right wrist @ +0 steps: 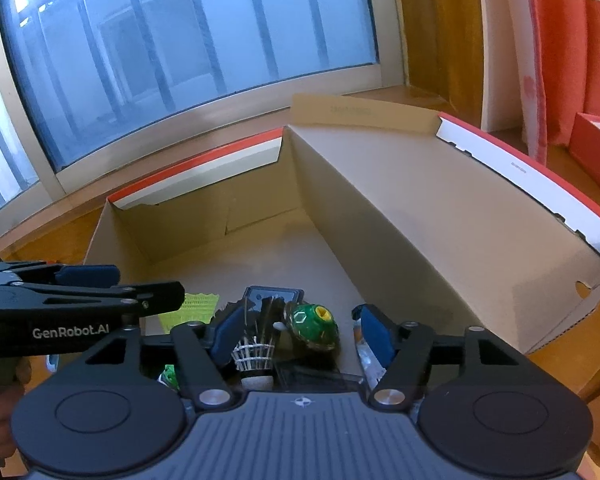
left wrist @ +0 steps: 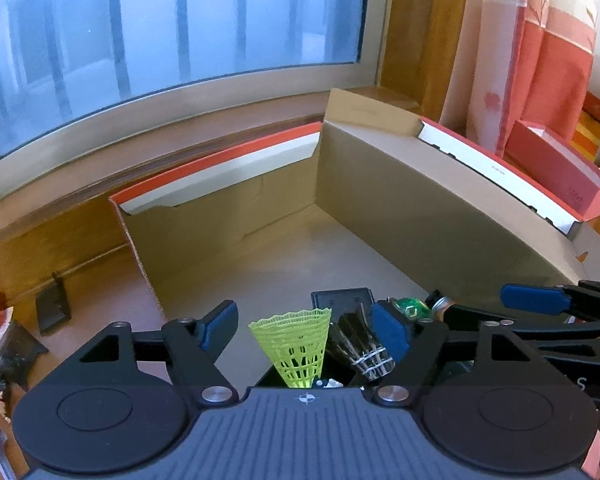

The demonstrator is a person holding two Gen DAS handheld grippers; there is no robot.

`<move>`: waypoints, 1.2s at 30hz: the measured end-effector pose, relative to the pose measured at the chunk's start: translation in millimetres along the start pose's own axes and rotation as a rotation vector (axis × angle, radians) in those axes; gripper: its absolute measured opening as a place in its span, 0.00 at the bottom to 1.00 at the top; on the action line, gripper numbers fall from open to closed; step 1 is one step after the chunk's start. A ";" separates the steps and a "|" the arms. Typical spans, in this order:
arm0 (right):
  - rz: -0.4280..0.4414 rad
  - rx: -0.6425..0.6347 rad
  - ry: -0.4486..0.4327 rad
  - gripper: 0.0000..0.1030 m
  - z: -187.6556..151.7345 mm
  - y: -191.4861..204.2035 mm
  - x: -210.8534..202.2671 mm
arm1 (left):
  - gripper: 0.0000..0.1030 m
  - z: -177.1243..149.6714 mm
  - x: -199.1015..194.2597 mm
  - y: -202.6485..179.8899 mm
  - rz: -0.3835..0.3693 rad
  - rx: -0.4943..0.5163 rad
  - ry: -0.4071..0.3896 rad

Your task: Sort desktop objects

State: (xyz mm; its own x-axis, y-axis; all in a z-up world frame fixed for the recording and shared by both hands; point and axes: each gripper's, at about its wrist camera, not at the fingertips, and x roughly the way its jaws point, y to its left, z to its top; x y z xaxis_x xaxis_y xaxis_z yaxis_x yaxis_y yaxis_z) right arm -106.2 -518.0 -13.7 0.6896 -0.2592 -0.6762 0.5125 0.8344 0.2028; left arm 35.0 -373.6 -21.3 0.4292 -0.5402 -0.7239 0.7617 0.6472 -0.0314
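Your sorting is partly done, by my judgement: the box (right wrist: 440, 208) already holds a green shuttlecock (left wrist: 296, 346), a dark shuttlecock (right wrist: 260, 344), a green ball (right wrist: 314, 322) and a dark flat case (right wrist: 274, 295), all bunched at its near end. On the counter (left wrist: 96, 280) left of the box, a black bracket (left wrist: 52, 308) and small clutter remain.

Your left hand-held gripper (left wrist: 300, 328) is released, with the green shuttlecock between its pads, untouched. Your right hand-held gripper (right wrist: 300, 334) is also released, with the dark shuttlecock and ball sitting between its pads.
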 end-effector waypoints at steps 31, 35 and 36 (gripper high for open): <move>-0.109 -0.048 0.142 0.99 1.7 4.3 4.0 | 1.00 -5.3 0.1 3.7 0.144 -0.047 0.070; -0.111 -0.054 0.149 0.99 1.2 5.2 7.9 | 1.00 -6.7 1.8 4.6 0.151 -0.048 0.077; -0.114 -0.059 0.149 0.99 0.9 5.7 8.5 | 1.00 -7.1 2.4 4.9 0.151 -0.049 0.080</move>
State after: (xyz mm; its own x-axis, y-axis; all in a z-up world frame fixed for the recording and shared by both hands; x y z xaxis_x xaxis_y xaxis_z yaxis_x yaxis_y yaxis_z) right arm -96.9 -515.9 -17.6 0.5434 -0.2823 -0.7906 0.5489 0.8321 0.0801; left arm 36.3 -367.9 -28.2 0.4958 -0.3912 -0.7754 0.6660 0.7443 0.0503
